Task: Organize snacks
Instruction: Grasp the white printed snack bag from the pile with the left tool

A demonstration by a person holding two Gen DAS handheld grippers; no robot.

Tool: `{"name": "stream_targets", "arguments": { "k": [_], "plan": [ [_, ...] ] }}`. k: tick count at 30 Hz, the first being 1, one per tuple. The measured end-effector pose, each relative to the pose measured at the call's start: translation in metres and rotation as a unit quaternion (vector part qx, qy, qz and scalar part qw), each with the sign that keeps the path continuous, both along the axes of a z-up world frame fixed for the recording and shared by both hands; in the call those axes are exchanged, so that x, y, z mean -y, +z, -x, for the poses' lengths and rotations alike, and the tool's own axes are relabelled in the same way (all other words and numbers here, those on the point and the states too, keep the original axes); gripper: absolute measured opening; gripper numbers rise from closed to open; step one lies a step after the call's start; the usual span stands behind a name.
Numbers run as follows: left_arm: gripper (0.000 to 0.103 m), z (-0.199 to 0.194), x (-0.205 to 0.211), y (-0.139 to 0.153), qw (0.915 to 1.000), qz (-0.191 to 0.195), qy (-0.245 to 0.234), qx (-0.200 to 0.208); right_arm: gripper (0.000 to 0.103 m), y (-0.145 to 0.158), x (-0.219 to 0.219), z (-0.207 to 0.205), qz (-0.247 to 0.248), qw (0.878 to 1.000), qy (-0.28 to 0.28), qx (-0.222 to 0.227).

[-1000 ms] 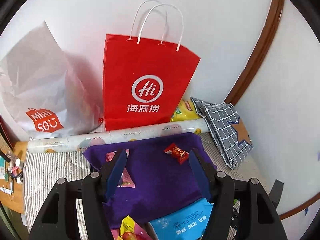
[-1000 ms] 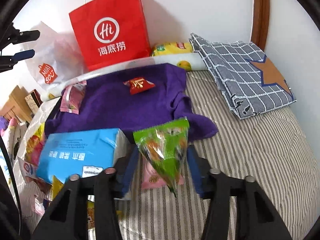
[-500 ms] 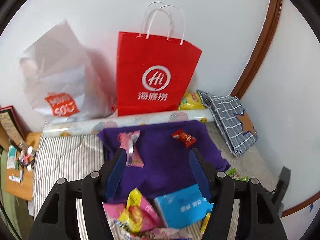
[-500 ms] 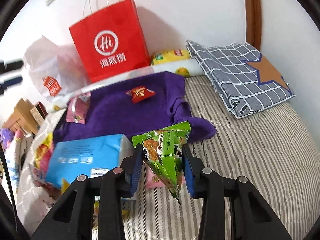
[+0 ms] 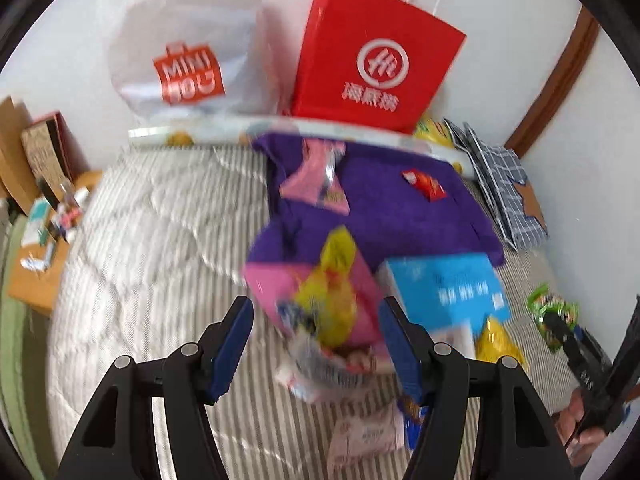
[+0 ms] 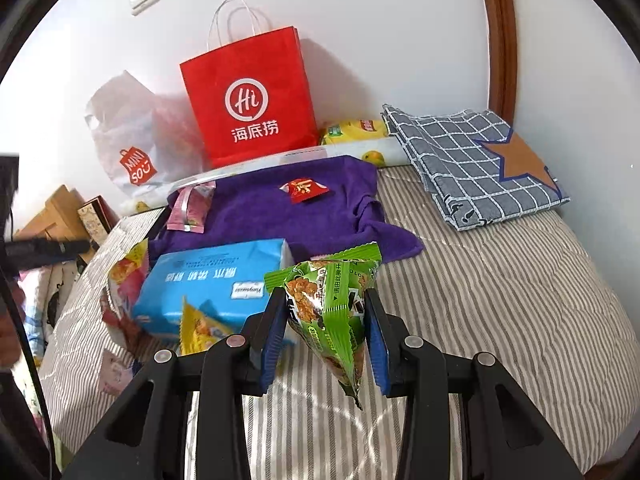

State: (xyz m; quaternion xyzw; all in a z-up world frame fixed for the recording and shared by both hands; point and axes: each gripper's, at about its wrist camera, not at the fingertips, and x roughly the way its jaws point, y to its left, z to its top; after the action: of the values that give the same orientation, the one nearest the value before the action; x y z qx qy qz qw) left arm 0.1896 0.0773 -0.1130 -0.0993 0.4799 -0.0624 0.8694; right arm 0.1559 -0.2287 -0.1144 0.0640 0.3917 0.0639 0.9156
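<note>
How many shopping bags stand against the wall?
2: the red paper bag in the middle, and the white plastic bag to its left. Others may be hidden behind them.

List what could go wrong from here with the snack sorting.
The right gripper pinches only the middle of the green snack packet, whose tail dangles, so it may slip or crush. The open left gripper hangs over a pink and yellow packet amid a loose pile, and may snag neighbours.
</note>
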Motion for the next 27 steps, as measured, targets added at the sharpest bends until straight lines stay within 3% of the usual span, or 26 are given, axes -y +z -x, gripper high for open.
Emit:
{"name": "stream_targets", "arguments": {
  "k": [10, 19, 24, 27],
  "plan": [
    [0.076, 0.028, 0.027, -0.041, 0.9976, -0.022, -0.065, -0.003, 0.038, -0.005, -0.005, 0.019, 0.011, 1.0, 0.012, 0.0],
    [0.076, 0.019, 0.042, -0.061, 0.9914, -0.099, -0.085, -0.002, 0.038, -0.018, -0.006, 0.019, 0.009, 1.0, 0.013, -0.015],
    [0.076, 0.014, 0.041, -0.064, 0.9917, -0.099, -0.083, -0.003, 0.038, -0.025, -0.011, 0.016, 0.012, 1.0, 0.018, -0.019],
    [0.069, 0.013, 0.041, -0.064, 0.9926, -0.084, -0.088, 0.004, 0.038, -0.028, -0.015, 0.013, 0.012, 0.999, 0.021, -0.023]
  ]
}}
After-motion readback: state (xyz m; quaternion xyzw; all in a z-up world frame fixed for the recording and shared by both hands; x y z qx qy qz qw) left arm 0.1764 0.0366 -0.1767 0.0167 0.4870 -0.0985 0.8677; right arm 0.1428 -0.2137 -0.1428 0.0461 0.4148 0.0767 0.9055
